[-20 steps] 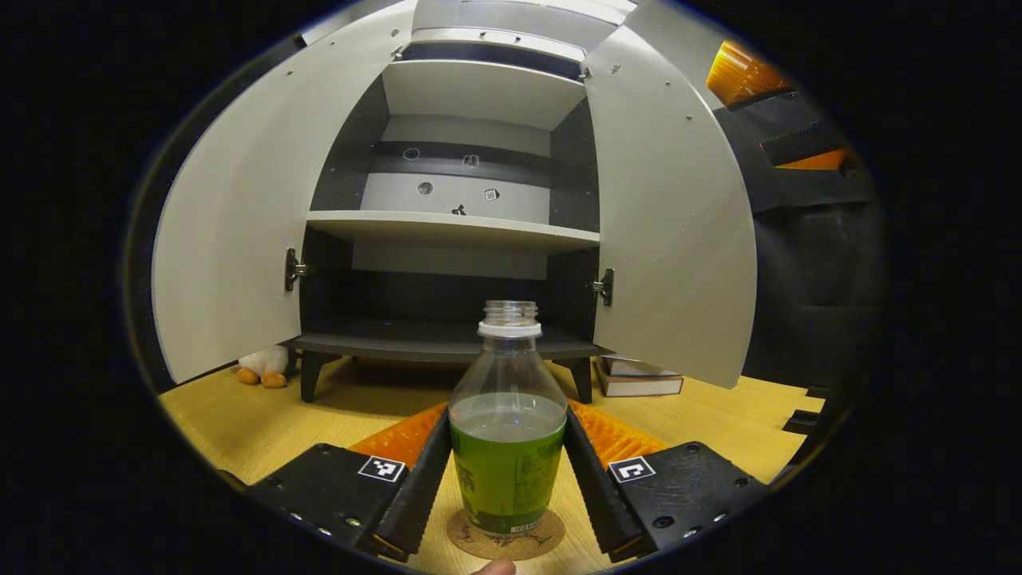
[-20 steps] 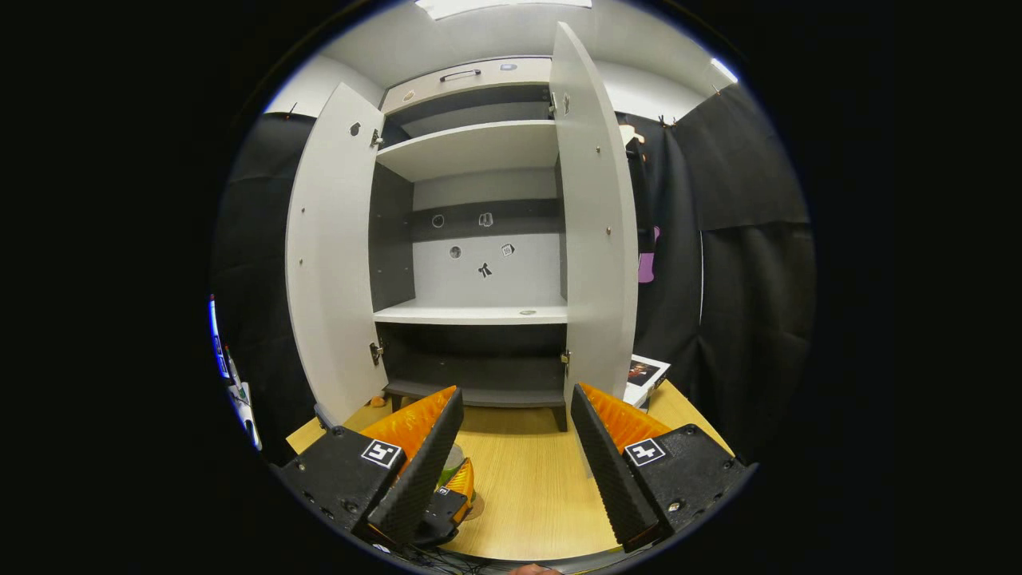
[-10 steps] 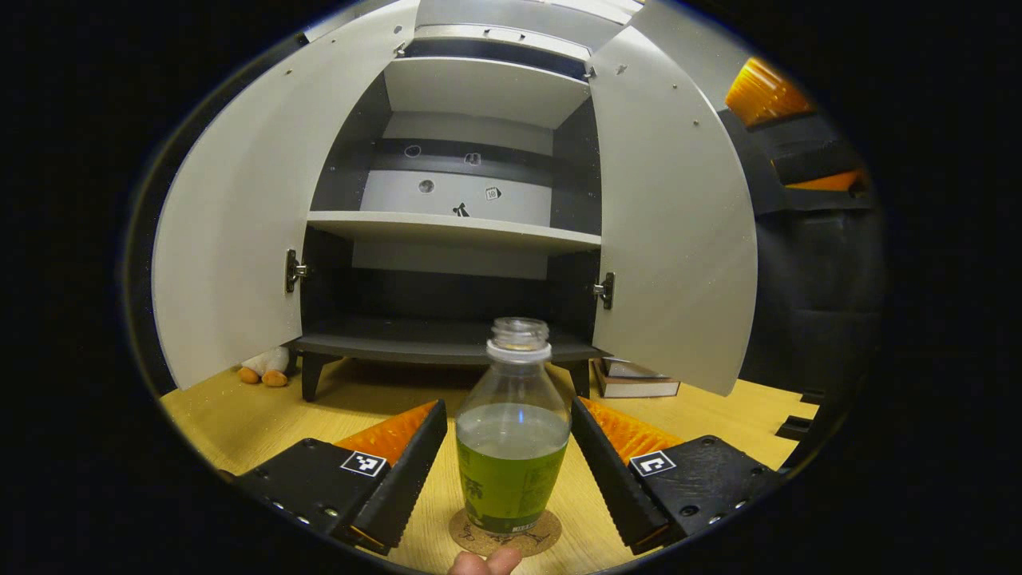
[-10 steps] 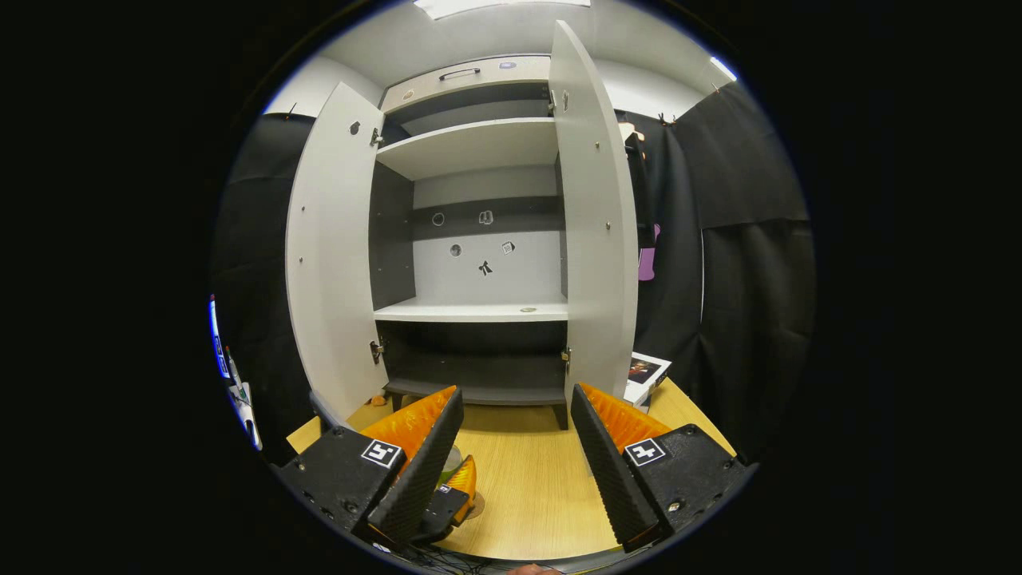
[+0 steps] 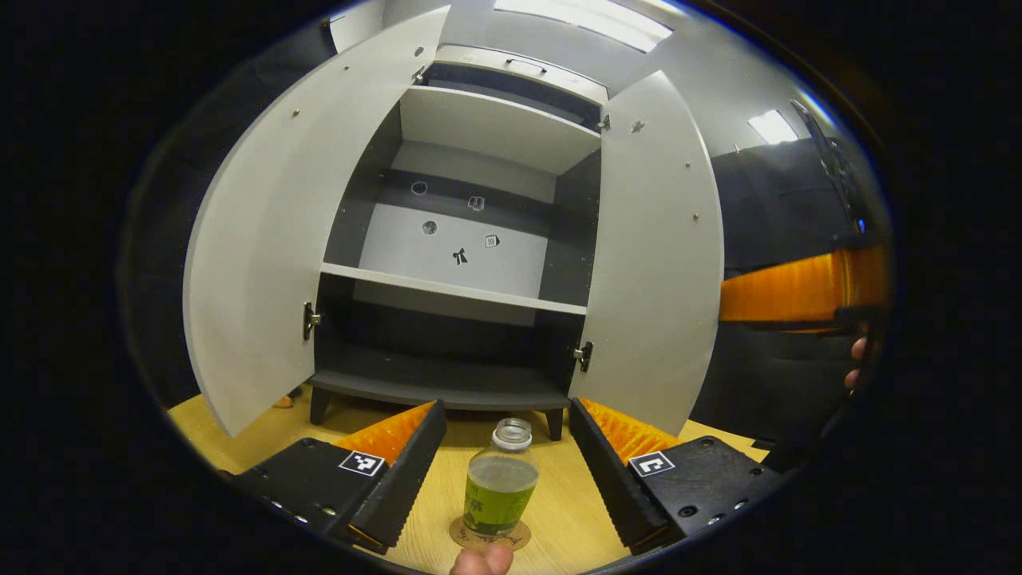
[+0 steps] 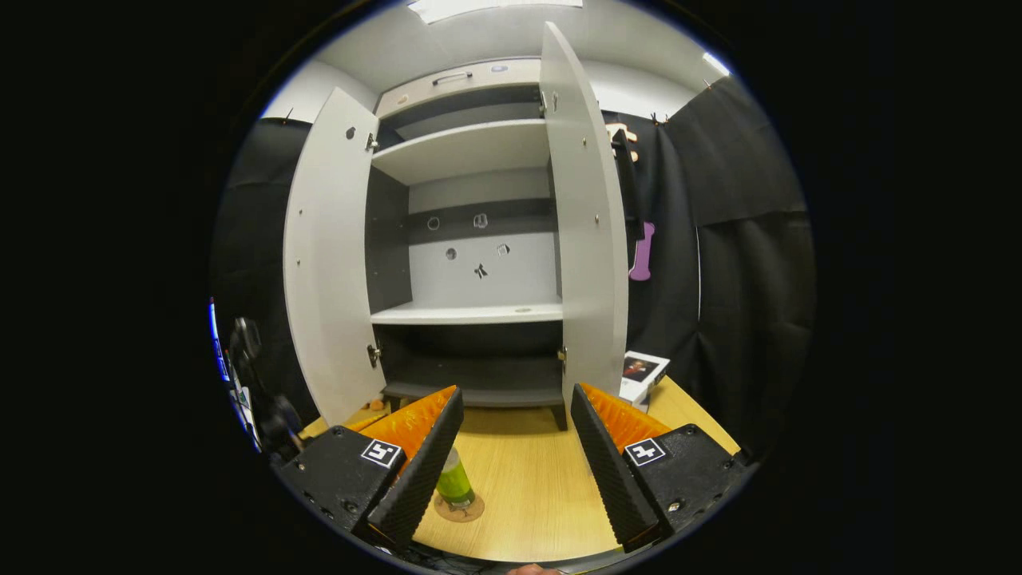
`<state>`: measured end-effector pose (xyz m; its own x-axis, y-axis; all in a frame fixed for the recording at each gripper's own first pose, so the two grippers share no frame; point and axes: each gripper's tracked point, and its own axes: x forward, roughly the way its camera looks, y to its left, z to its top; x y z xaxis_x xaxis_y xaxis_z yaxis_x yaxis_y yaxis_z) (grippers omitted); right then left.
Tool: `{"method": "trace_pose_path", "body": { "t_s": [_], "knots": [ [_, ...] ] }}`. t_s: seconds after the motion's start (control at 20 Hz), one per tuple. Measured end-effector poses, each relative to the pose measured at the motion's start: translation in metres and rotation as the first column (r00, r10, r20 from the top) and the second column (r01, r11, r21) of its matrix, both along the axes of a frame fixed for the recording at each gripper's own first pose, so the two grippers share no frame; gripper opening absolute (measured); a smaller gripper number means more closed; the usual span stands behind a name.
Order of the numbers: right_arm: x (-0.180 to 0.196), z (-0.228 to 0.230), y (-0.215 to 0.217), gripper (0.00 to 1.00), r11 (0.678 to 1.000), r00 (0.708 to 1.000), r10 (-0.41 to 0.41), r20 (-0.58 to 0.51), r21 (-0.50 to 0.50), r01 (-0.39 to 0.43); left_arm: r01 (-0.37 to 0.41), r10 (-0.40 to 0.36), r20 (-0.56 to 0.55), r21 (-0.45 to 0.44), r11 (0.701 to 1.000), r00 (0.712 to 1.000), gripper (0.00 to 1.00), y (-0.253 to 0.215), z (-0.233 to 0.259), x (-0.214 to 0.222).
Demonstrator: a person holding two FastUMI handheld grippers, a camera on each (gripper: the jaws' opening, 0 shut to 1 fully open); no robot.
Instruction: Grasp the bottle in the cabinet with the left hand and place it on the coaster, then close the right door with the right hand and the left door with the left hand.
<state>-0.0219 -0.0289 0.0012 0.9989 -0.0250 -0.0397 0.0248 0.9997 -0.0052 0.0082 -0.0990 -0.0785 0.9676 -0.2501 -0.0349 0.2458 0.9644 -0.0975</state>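
My left gripper (image 5: 505,455) is spread wide, empty, its two fingers (image 5: 403,471) apart on either side of the bottle (image 5: 499,489) and touching neither it nor anything else. Bottle stands upright on the round coaster (image 5: 489,537), uncapped, green liquid in the lower part, clear above. Coaster sits flat on the wooden table (image 5: 239,431), near me. A fingertip of my hand (image 5: 481,561) shows at the near edge, just below the coaster. Beyond the bottle stands the cabinet (image 5: 471,263), on short dark legs, both doors swung open. Left door (image 5: 271,247) open wide to the left, right door (image 5: 659,263) open to the right, hinges visible on each at the lower inner edge. Inside: a pale shelf (image 5: 455,289) at mid height, a dark lower compartment beneath it, a few small stickers on the back panel. My right gripper (image 6: 511,447) is also open wide, holding nothing, fingers well apart above the bare table. In the right gripper view the bottle (image 6: 455,481) on its coaster (image 6: 460,509) lies near and to the left, partly behind the left finger (image 6: 419,463). Straight ahead, the right door (image 6: 587,239) stands nearly edge-on to me; the left door (image 6: 327,263) angles off to the left. A boxed item or book (image 6: 643,374) lies on the table to the right of the cabinet, by the right door's lower corner. Off to the right in the left gripper view, part of the other gripper (image 5: 798,287), ridged, with fingers of the hand (image 5: 856,359) holding it.
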Motion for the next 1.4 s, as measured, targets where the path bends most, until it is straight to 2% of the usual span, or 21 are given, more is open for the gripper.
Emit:
{"method": "trace_pose_path", "body": {
  "t_s": [0.15, 0.35, 0.5, 0.6, 0.7, 0.8, 1.0, 1.15, 1.4],
  "knots": [
    [0.001, 0.033, -0.011, 0.83, 1.0, 0.995, -0.017, 0.096, -0.009, 0.018, -0.066, 0.066, -0.002, -0.006, 0.998, 0.998, 0.95, 0.019, 0.035, -0.004],
    [-0.002, 0.075, -0.04, 0.83, 0.999, 0.982, -0.03, 0.184, -0.008, 0.032, -0.126, 0.126, -0.042, -0.008, 0.992, 0.991, 0.95, 0.044, 0.048, -0.008],
    [-0.002, 0.108, -0.087, 0.83, 0.994, 0.966, -0.101, 0.237, -0.005, 0.105, -0.177, 0.178, -0.008, 0.025, 0.984, 0.984, 0.95, 0.066, 0.057, -0.007],
    [0.005, 0.131, -0.13, 0.83, 0.978, 0.948, -0.196, 0.251, -0.018, 0.208, -0.19, 0.191, 0.0, 0.064, 0.98, 0.982, 0.95, 0.073, 0.057, -0.007],
    [0.017, 0.155, -0.155, 0.83, 0.969, 0.936, -0.243, 0.255, 0.011, 0.249, -0.194, 0.194, 0.008, 0.081, 0.978, 0.981, 0.95, 0.076, 0.057, -0.008],
    [0.033, 0.171, -0.173, 0.83, 0.966, 0.934, -0.257, 0.247, 0.06, 0.25, -0.201, 0.202, 0.006, 0.093, 0.975, 0.979, 0.95, 0.077, 0.056, -0.01],
    [0.066, 0.19, -0.195, 0.83, 0.963, 0.932, -0.267, 0.245, 0.09, 0.253, -0.214, 0.214, 0.011, 0.095, 0.972, 0.977, 0.95, 0.075, 0.055, -0.012],
    [0.081, 0.192, -0.181, 0.84, 0.972, 0.943, -0.227, 0.242, 0.108, 0.207, -0.219, 0.219, 0.014, 0.092, 0.971, 0.976, 0.95, 0.076, 0.053, -0.01],
    [0.081, 0.188, -0.181, 0.82, 0.974, 0.947, -0.217, 0.236, 0.12, 0.193, -0.242, 0.243, 0.004, 0.096, 0.966, 0.97, 0.95, 0.082, 0.046, -0.007]
  ]
}}
